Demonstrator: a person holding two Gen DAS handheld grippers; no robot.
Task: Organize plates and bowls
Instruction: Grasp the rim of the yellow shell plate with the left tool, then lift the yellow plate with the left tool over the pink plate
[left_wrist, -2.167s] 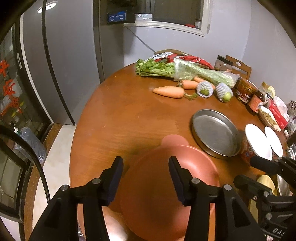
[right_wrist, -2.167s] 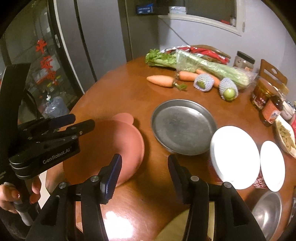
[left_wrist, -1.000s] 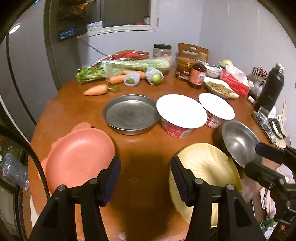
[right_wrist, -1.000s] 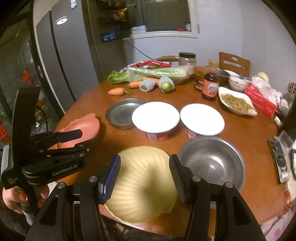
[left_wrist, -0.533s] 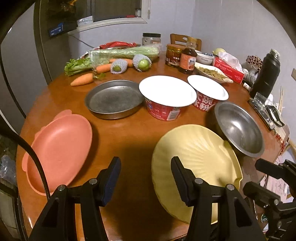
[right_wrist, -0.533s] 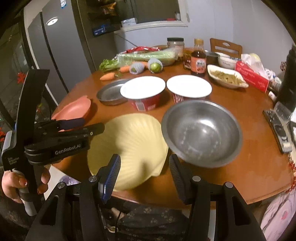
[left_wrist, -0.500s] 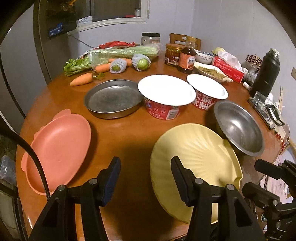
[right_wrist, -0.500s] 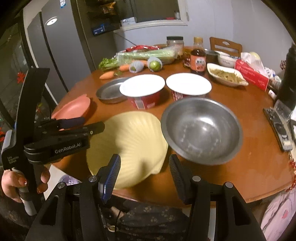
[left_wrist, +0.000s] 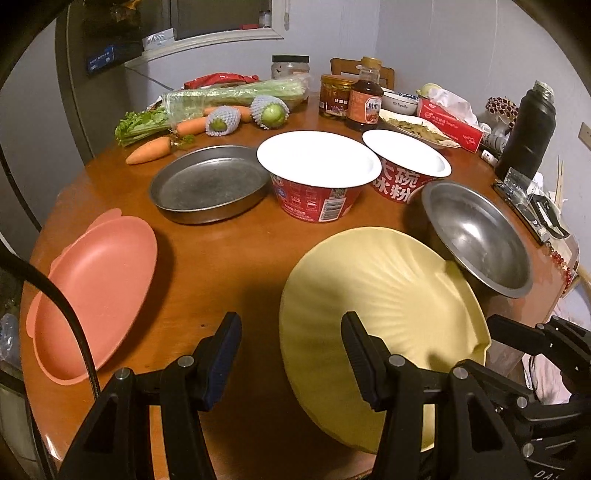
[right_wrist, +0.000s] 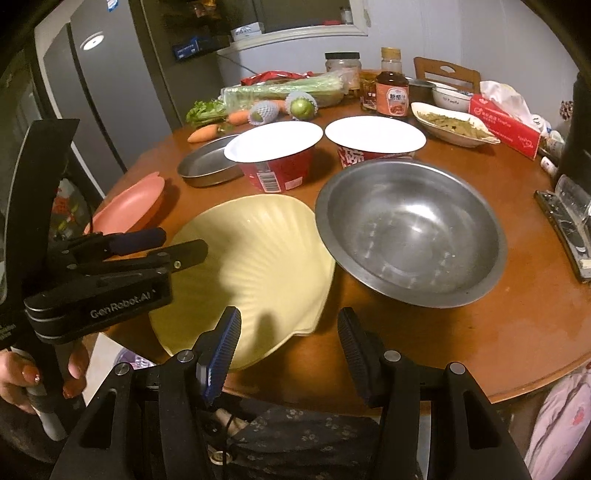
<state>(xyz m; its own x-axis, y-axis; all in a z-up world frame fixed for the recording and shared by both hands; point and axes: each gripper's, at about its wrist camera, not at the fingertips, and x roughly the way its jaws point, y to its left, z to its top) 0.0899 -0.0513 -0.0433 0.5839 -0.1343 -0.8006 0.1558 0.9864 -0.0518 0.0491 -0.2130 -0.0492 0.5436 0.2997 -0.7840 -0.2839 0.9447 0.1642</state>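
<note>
A yellow shell-shaped plate lies at the table's near edge, partly overhanging it. A steel bowl sits to its right, its rim over the plate's edge. A pink plate lies at the left. A flat steel pan and two red paper bowls stand behind. My left gripper is open and empty, over the table edge left of the yellow plate. My right gripper is open and empty, just in front of the yellow plate.
At the back of the round wooden table lie carrots, celery, netted fruit, sauce jars, a dish of food, a tissue box and a black flask. A fridge stands at the left.
Both grippers have swung right from the pink plate towards the yellow plate and steel bowl, then nearly settled. Both stay open and empty.
</note>
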